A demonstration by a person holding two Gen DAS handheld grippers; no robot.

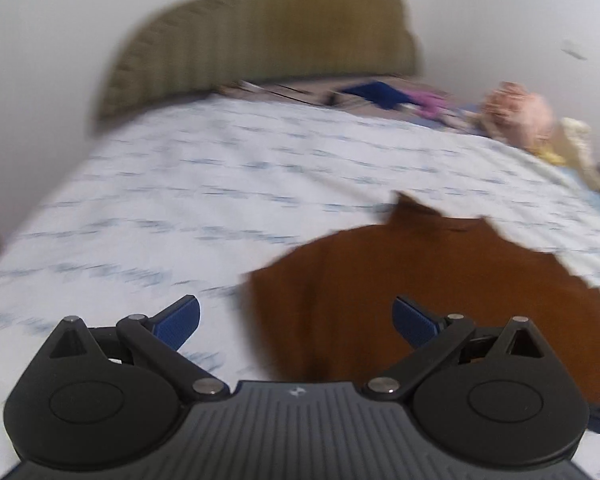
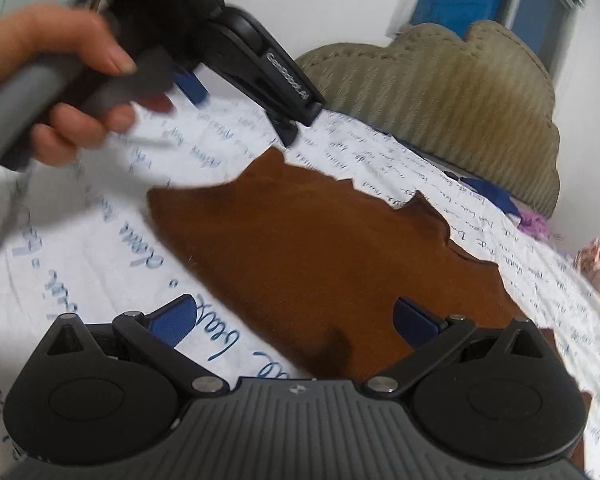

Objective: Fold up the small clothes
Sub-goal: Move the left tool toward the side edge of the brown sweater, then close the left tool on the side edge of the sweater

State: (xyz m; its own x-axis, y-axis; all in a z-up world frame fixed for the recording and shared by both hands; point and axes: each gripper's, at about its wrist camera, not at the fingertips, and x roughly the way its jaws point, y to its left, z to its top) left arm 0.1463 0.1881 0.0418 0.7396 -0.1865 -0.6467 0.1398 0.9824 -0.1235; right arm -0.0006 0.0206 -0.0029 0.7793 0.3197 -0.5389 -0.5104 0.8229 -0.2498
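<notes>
A small brown garment (image 1: 420,288) lies flat on a white bed sheet with blue writing (image 1: 180,184). My left gripper (image 1: 296,322) is open and empty, above the garment's left edge. In the right wrist view the same garment (image 2: 308,248) spreads out ahead, with jagged edges at its far side. My right gripper (image 2: 294,320) is open and empty over its near edge. The left gripper (image 2: 240,60) also shows there, held in a hand at the upper left, above the garment's far corner.
An olive padded headboard (image 1: 260,40) stands at the far end of the bed against a white wall. A pile of clothes, blue, purple and pink (image 1: 516,112), lies at the bed's far right. The sheet (image 2: 80,260) stretches to the left.
</notes>
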